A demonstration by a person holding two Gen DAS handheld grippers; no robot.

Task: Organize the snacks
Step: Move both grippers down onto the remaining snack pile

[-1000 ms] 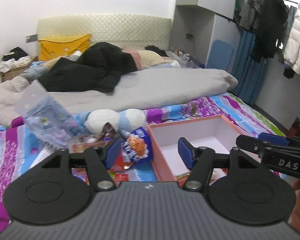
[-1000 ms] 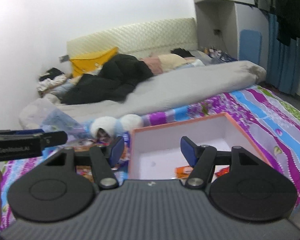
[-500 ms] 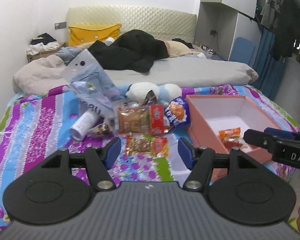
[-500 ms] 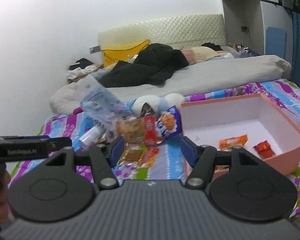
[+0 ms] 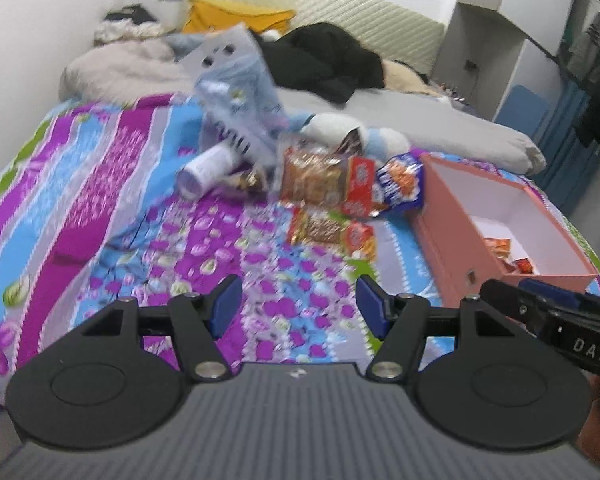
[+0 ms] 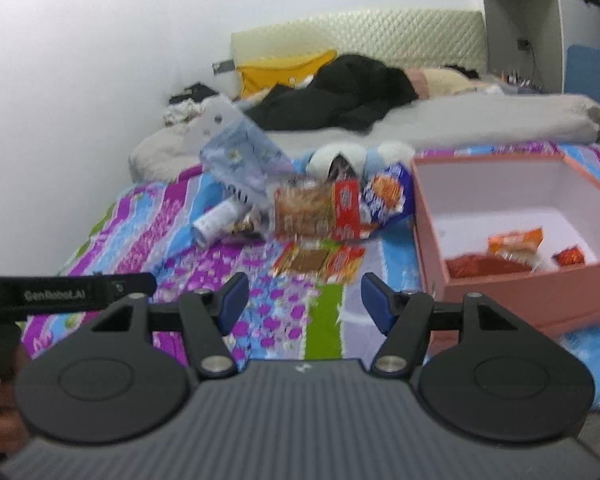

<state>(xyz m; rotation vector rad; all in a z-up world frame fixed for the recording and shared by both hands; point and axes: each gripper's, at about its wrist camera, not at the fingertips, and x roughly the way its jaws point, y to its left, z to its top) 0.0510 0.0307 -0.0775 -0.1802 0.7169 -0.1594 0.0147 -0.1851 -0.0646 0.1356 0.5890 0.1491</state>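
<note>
We hold the left gripper (image 5: 298, 304) and the right gripper (image 6: 304, 300) above the patterned bedspread (image 5: 100, 208), both with jaws apart and nothing between them. The pink box (image 6: 512, 284) is our landmark: it lies open on the bedspread and contains an orange packet (image 6: 516, 242) and two red packets. Just left of the box, a blue snack bag (image 6: 386, 196) and a large red-and-brown packet (image 6: 316, 212) lean together; a smaller packet (image 6: 320, 260) lies in front of them, and a white tube (image 6: 216, 220) lies farther left.
</note>
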